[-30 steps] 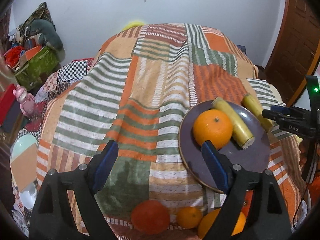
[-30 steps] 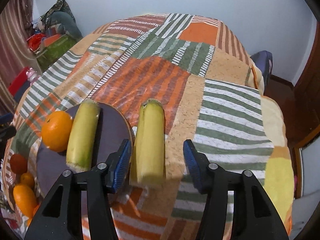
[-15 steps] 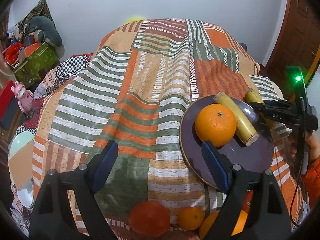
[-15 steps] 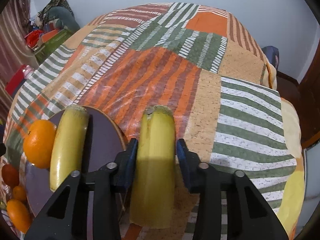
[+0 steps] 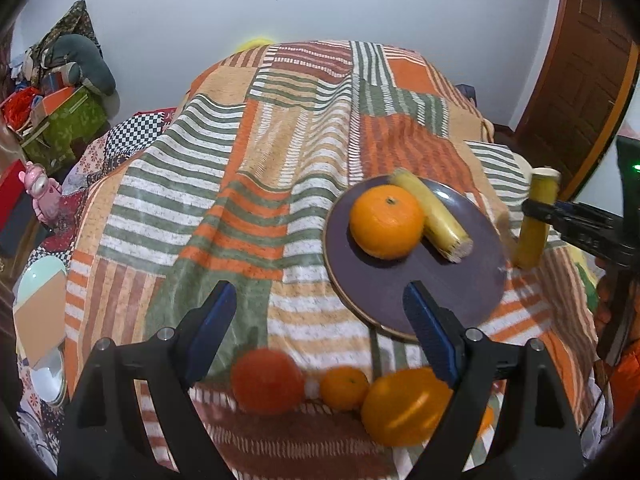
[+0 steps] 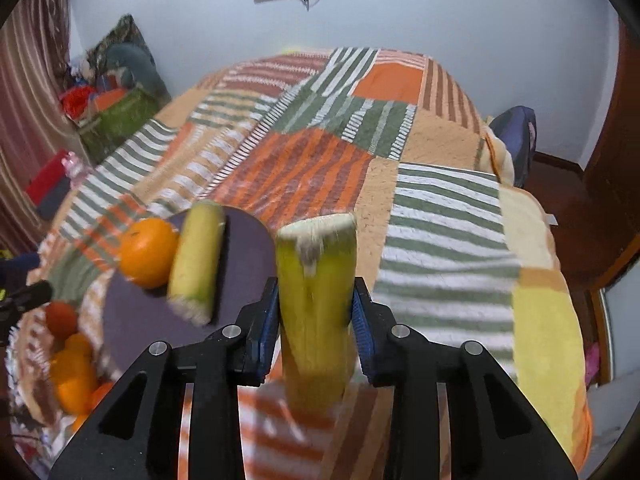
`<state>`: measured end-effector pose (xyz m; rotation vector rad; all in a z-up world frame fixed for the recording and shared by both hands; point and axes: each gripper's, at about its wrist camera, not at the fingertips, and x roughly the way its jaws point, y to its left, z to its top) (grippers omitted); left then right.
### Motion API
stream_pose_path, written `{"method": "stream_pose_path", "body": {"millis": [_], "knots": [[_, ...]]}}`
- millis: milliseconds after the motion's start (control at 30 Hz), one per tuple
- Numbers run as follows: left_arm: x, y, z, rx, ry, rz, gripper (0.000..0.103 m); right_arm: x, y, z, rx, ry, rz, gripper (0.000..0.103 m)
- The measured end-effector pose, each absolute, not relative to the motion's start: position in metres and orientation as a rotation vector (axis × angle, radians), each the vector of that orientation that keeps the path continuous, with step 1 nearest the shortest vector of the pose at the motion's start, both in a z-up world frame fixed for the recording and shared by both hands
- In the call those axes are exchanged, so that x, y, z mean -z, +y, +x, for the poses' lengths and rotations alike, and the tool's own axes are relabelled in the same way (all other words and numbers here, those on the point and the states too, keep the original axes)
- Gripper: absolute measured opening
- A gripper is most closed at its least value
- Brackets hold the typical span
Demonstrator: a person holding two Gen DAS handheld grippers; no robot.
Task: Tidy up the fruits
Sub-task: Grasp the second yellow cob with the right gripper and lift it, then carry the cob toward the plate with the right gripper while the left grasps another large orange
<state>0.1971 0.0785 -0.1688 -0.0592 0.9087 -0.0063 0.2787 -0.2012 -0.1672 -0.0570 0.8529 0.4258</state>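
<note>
Soft woven cloth blanket [image 5: 256,184], a bit fuzzy and rough. Smooth, matt dark plate [image 5: 472,280]. Bumpy, slightly shiny peel on orange [image 5: 386,222]. Smooth waxy skin on held banana [image 6: 316,304]. Black matt plastic right gripper [image 6: 315,312] with blue ridged rubbery pads [image 6: 269,320]. Shiny brown wood door [image 5: 576,80].

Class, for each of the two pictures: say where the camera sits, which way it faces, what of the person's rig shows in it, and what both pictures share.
Left wrist: on the left gripper, facing up the bed; its open fingers show, empty, above loose oranges; the right gripper enters at right.
Right wrist: on the right gripper, facing the wall; its fingers clamp a banana piece held upright.
Shared: purple plate, its orange and banana piece, the held piece, the striped blanket.
</note>
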Motion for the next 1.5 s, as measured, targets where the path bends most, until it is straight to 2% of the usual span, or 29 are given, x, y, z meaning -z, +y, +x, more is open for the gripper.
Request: {"method": "stream_pose_path", "body": {"millis": [367, 1200, 1400, 1467, 1500], "knots": [[0.176, 0.053, 0.154, 0.033, 0.959, -0.045, 0.086, 0.133, -0.228, 0.214, -0.462, 0.768, 0.049, 0.031], [0.219, 0.039, 0.159, 0.027, 1.068, -0.170, 0.087, 0.140, -0.222, 0.175, -0.490, 0.765, 0.021, 0.031], [0.222, 0.039, 0.160, 0.049, 1.066, -0.197, 0.080, 0.147, -0.219, 0.176, -0.494, 0.791, 0.023, 0.031], [0.220, 0.037, 0.158, 0.060, 1.059, -0.186, 0.075, 0.148, -0.218, 0.176, -0.496, 0.797, 0.024, 0.031], [0.219, 0.036, 0.158, 0.069, 1.058, -0.180, 0.069, 0.148, -0.218, 0.176, -0.496, 0.798, 0.027, 0.031]]}}
